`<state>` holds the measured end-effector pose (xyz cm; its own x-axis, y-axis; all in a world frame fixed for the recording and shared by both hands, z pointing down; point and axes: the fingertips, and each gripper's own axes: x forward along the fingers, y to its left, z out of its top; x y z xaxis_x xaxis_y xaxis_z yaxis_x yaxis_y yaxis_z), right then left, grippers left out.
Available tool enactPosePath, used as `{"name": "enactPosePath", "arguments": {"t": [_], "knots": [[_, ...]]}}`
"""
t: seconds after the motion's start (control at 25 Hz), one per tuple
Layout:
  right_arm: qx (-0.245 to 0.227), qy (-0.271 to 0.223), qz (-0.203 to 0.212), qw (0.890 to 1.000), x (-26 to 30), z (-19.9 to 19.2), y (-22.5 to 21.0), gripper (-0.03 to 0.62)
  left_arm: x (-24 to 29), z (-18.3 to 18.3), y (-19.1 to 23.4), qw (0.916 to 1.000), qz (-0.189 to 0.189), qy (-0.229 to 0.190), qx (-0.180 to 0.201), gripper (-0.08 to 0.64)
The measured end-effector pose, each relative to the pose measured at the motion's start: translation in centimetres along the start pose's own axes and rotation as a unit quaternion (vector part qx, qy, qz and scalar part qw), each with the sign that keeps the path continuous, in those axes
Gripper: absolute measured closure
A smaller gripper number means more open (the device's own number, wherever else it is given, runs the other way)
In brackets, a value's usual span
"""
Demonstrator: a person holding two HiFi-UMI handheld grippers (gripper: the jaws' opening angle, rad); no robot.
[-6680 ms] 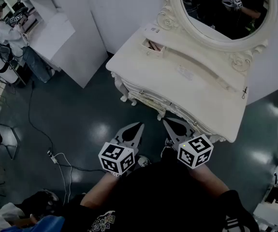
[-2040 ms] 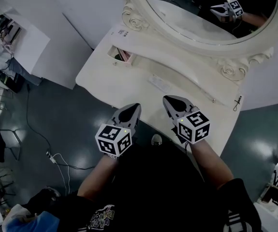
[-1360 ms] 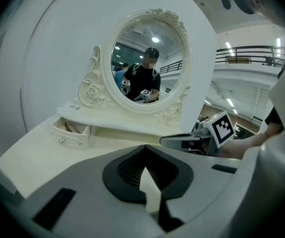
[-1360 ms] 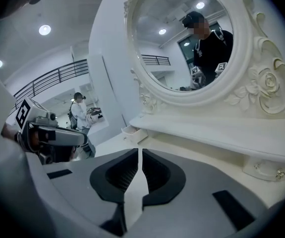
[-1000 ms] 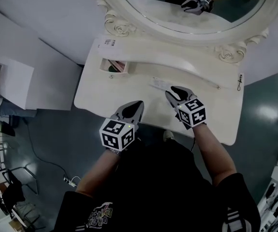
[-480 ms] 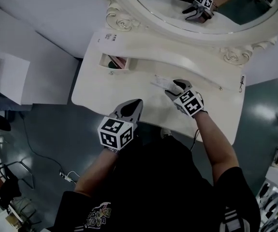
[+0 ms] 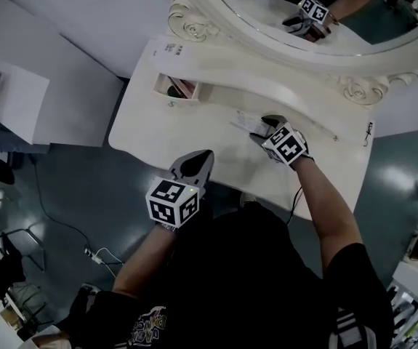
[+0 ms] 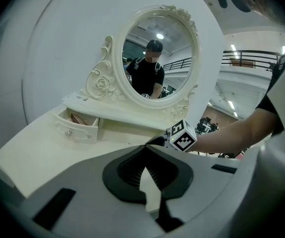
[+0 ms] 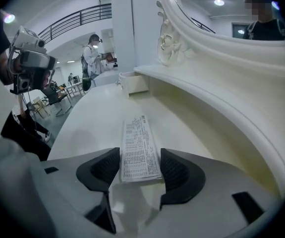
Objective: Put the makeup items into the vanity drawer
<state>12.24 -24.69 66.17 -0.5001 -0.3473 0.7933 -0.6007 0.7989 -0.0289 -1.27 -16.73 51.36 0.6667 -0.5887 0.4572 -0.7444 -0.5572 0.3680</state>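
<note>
A flat white packet with fine print (image 9: 140,145) lies on the cream vanity top (image 7: 158,133), seen from above as the packet (image 7: 243,121) below the mirror shelf. My right gripper (image 9: 140,155) is low over the top with its jaws opening. The packet's near end sits between the pads, which do not press on it. From the head view, that right gripper (image 7: 267,127) is at the packet's right end. The small drawer (image 7: 177,89) at the back left is pulled out and holds a pinkish item (image 8: 78,118). My left gripper (image 7: 198,160) hovers shut and empty at the vanity's front edge.
An oval mirror (image 7: 325,6) in a carved frame rises behind a raised curved shelf (image 9: 216,88). A small dark thing (image 7: 369,131) lies at the top's right edge. White panels (image 7: 19,93) stand to the left on the dark floor. Another person (image 9: 91,56) is far off.
My right gripper has moved forward and down to the printed packet and spread its jaws around its near end. The left gripper has stayed at the front edge.
</note>
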Motion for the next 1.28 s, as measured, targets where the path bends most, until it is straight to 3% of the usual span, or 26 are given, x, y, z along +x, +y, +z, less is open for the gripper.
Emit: {"name": "enactPosePath", "arguments": {"t": [0.4,1.28], "knots": [[0.004,0.007,0.003,1.000,-0.1,0.2,0.1,0.347,-0.5,0.4,-0.1,0.9997,0.017,-0.017,-0.011,0.560],[0.025,-0.103,-0.010,0.994,-3.1,7.6,2.2,0.353,-1.7,1.0,0.3,0.9989,0.028,-0.034,-0.014,0.560]]}}
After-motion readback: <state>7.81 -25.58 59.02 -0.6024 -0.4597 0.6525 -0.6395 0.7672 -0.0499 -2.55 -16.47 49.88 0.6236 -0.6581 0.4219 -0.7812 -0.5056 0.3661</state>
